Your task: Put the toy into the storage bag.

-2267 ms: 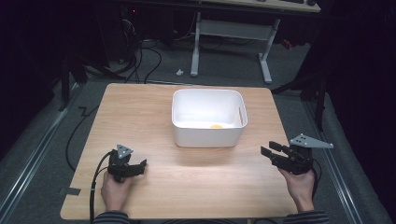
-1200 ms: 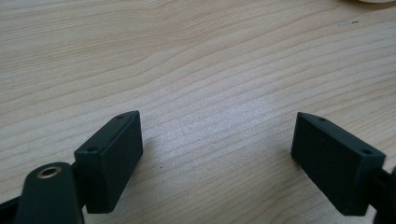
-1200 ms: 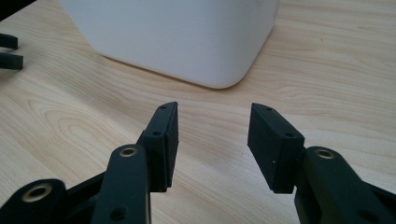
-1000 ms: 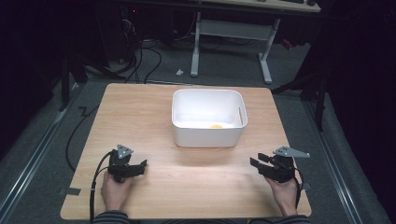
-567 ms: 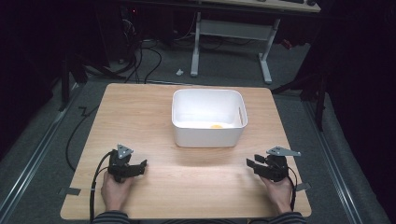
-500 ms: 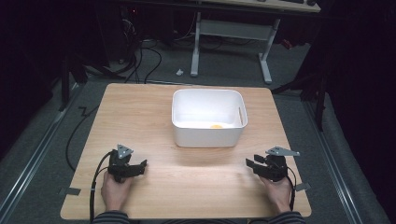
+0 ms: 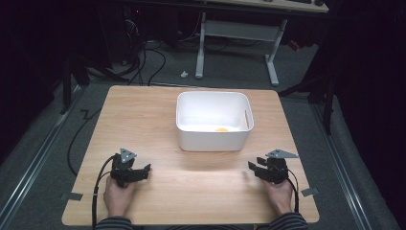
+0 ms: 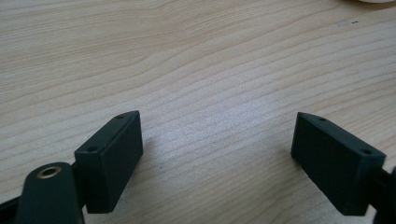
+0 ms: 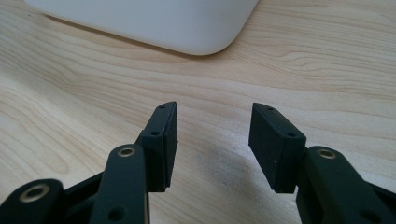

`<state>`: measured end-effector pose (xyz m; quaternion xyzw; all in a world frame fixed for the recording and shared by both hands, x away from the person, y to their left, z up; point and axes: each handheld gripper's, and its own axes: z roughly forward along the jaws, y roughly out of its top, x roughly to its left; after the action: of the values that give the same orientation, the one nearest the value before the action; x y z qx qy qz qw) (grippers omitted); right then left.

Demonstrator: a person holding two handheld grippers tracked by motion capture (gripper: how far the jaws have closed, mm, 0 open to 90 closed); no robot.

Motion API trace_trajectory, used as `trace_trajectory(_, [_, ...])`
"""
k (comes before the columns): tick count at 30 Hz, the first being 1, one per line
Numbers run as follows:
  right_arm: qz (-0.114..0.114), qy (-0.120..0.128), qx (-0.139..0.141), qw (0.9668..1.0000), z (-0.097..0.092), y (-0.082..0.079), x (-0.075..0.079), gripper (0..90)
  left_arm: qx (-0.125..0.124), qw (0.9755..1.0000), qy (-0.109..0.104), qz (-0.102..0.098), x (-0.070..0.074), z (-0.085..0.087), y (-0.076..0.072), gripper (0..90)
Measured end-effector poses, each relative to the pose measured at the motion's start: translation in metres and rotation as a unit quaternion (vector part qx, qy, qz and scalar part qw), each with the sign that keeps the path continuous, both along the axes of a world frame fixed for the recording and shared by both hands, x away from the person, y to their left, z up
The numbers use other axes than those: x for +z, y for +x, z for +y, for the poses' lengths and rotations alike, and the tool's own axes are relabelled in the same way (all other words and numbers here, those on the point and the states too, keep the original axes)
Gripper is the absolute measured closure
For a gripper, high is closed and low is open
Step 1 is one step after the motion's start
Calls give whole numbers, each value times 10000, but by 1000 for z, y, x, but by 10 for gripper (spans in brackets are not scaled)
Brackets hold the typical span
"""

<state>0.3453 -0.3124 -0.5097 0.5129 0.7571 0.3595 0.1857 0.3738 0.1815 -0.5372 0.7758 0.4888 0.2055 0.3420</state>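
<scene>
Nearest, the left gripper [image 7: 142, 171] rests on the wooden table [image 7: 143, 115], jaws wide apart and empty. The right gripper [image 7: 253, 168] sits low, jaws partly apart, nothing between them. Farther off stands the white tub [image 7: 213, 139], holding a small yellow item [image 7: 221, 129].

Black grippers [image 7: 143, 171] (striped sleeves [image 7: 112, 223])
</scene>
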Motion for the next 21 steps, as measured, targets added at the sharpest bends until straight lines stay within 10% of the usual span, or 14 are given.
trace_trajectory(21, [46, -499, -106, 9987, 5, 11, -14, 464, 0, 10000, 3, -1, 0, 0, 0, 169])
